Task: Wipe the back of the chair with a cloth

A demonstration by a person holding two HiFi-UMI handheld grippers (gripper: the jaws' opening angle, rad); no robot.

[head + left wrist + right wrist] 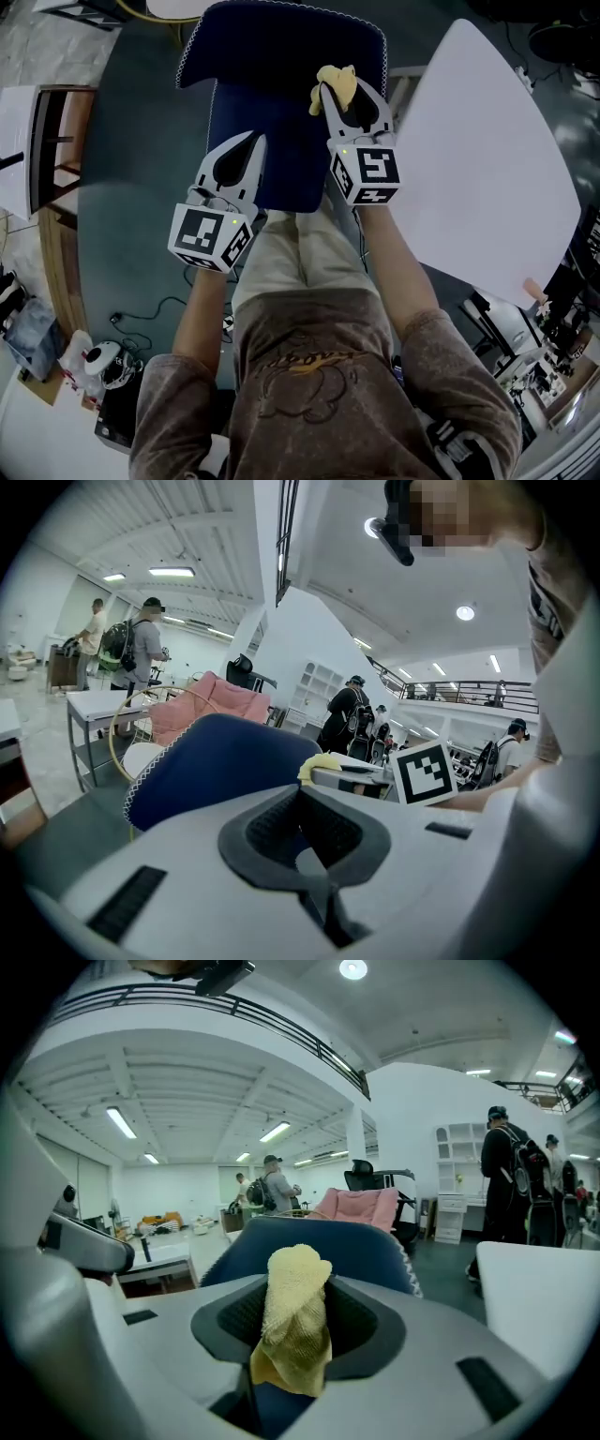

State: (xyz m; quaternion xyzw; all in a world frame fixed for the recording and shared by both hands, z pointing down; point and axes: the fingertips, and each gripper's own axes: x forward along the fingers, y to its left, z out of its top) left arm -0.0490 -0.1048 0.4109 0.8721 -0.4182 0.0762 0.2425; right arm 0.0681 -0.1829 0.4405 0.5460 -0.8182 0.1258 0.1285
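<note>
Floor (141, 141) rings the blue chair (281, 47); table (487, 169) edge at three o'clock. Right gripper (342, 96) clamps the cloth (336, 79); left gripper (258, 141) closed, empty.

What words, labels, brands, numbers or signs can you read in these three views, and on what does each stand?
No text reads clearly in any view.
Shirt print: a graphic, too blurred to read.
Marker cubes on the left gripper and right gripper: black-and-white square patterns, not letters.
Yellow cloth and blue chair: no print visible.
</note>
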